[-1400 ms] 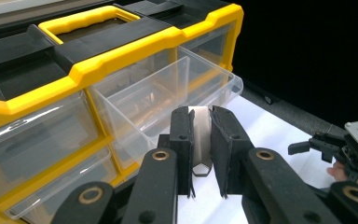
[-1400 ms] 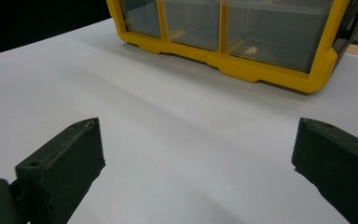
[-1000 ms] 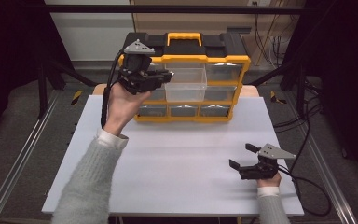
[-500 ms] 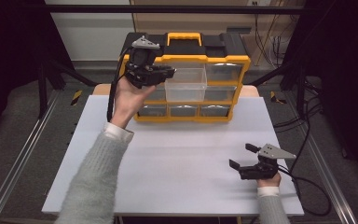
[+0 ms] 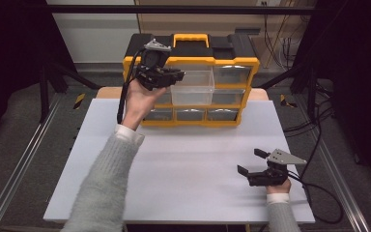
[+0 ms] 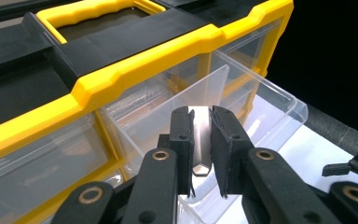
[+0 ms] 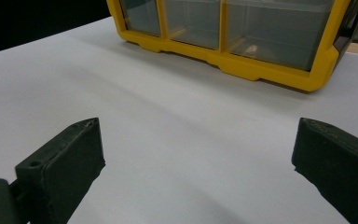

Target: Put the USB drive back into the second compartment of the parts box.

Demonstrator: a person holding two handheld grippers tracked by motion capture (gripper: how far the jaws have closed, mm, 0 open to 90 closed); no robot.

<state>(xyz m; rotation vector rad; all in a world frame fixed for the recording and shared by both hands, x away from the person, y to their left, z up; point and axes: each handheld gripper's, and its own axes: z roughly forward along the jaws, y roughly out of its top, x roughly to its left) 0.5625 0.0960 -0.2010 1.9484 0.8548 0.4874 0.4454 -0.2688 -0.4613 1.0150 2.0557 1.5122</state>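
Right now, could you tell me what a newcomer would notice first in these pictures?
A yellow and black drawer cabinet stands at the table's far edge, with one clear drawer pulled out. The left claw grips a small metal piece above that drawer, while the right claw sits open near the front right.

White table top (image 5: 183, 164), closed clear drawers along the organiser's bottom row (image 5: 190, 115), dark cables on the floor at right (image 5: 319, 111), yellow-black floor tape (image 5: 78, 100)
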